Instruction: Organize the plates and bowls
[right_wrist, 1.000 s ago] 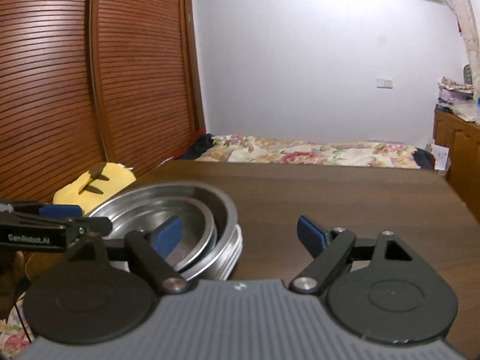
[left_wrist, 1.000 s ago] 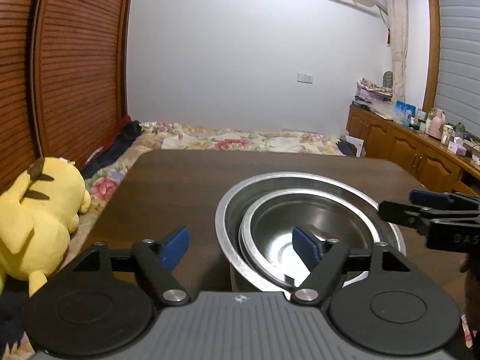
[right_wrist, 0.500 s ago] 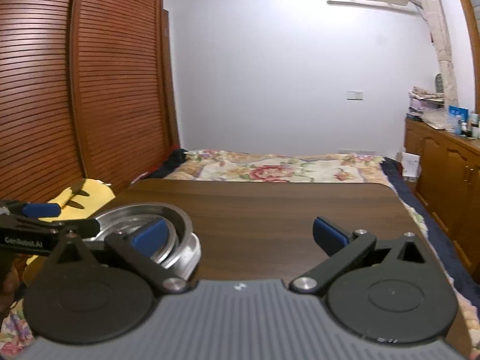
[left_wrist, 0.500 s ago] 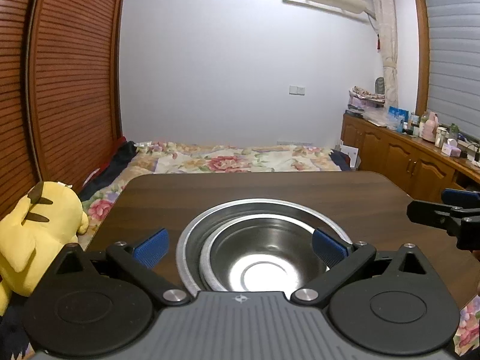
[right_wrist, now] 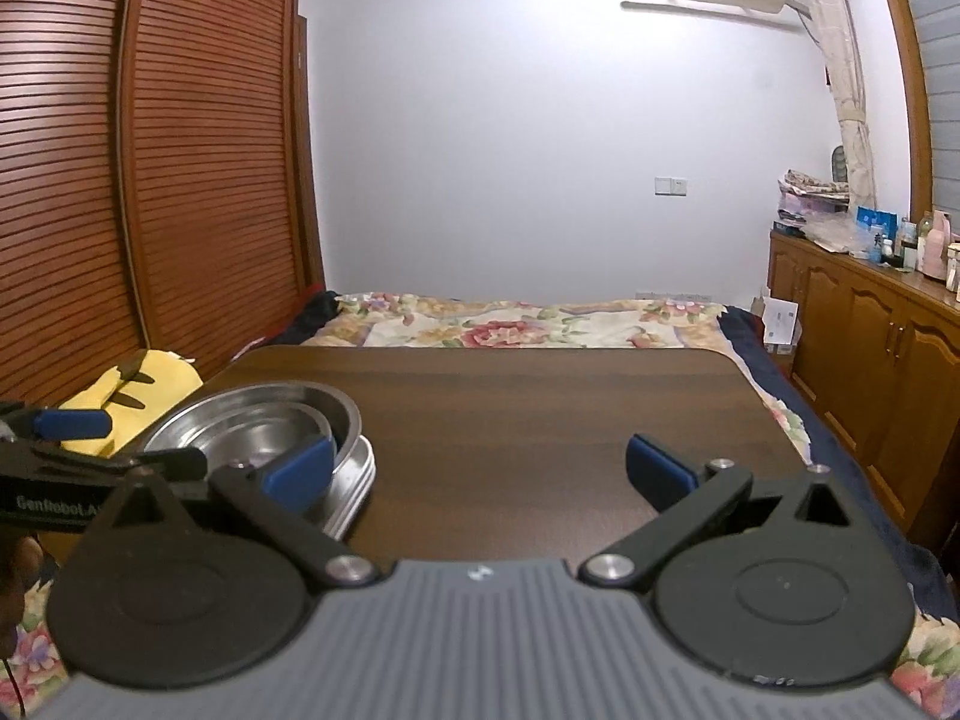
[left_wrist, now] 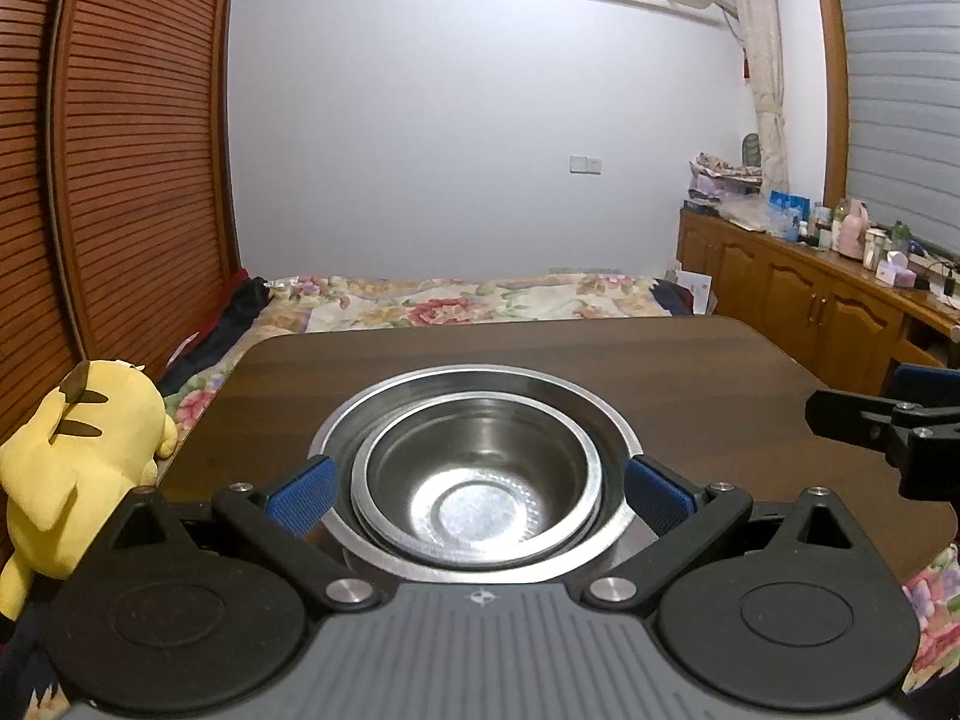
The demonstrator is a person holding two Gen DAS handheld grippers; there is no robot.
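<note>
A small steel bowl (left_wrist: 474, 480) sits nested inside a wider steel bowl (left_wrist: 474, 381) on the dark wooden table (left_wrist: 690, 372). In the right wrist view the same stack (right_wrist: 264, 420) rests on what look like flat plates (right_wrist: 354, 492) near the table's left edge. My left gripper (left_wrist: 477, 489) is open, its blue pads level with the stack's two sides, nothing held. My right gripper (right_wrist: 477, 468) is open too, above bare table to the right of the stack. Its tip shows in the left wrist view (left_wrist: 864, 420).
A yellow plush toy (left_wrist: 78, 462) lies left of the table. Behind the table is a bed with a floral cover (left_wrist: 456, 300). Wooden cabinets (left_wrist: 840, 312) with bottles stand at the right, and slatted wooden doors (right_wrist: 150, 180) at the left.
Both grippers have pulled back and levelled, so the bowls look smaller and more of the room shows. My left gripper has opened wider and now faces the stack squarely.
</note>
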